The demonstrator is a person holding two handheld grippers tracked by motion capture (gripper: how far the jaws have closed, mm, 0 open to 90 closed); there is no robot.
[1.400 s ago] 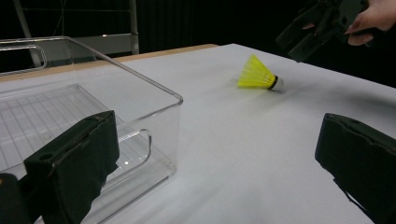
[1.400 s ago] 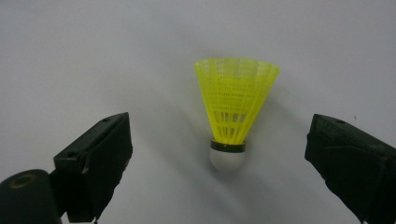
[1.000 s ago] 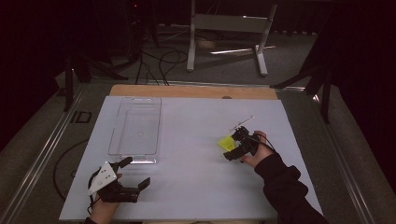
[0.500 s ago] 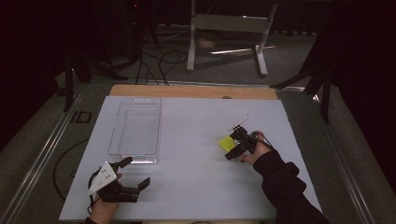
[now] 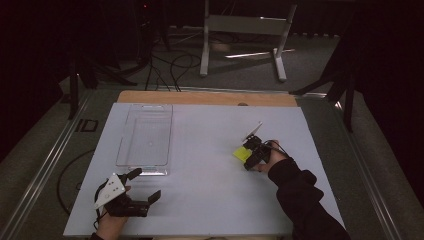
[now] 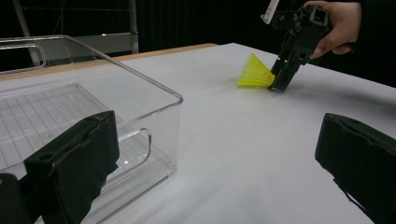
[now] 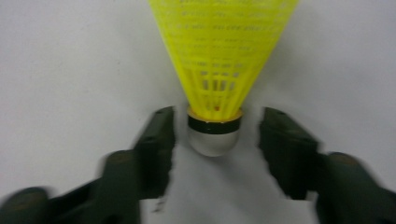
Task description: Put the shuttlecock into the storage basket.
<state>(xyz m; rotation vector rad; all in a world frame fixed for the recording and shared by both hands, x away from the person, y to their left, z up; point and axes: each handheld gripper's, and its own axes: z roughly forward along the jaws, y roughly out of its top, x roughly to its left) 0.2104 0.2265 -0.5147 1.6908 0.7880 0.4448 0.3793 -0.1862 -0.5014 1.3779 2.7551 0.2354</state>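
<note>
Since the earlier high view, the right gripper [image 5: 248, 156] has been closing its jaws around the yellow plastic mesh shuttlecock [image 5: 241, 153] lying on the white table sheet [image 5: 210, 150]; a grasp looks imminent. In the left gripper view, the left gripper's jaws stand spread beside the clear plastic bin [image 6: 140, 93]. In the right gripper view, the pads [image 7: 156, 140] flank the shuttlecock's white cork [image 7: 214, 140] with gaps on both sides, not yet pinching; no writing is readable.

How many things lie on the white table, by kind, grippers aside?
Yellow shuttlecock: 1
Clear plastic bin: 1
Total: 2
</note>
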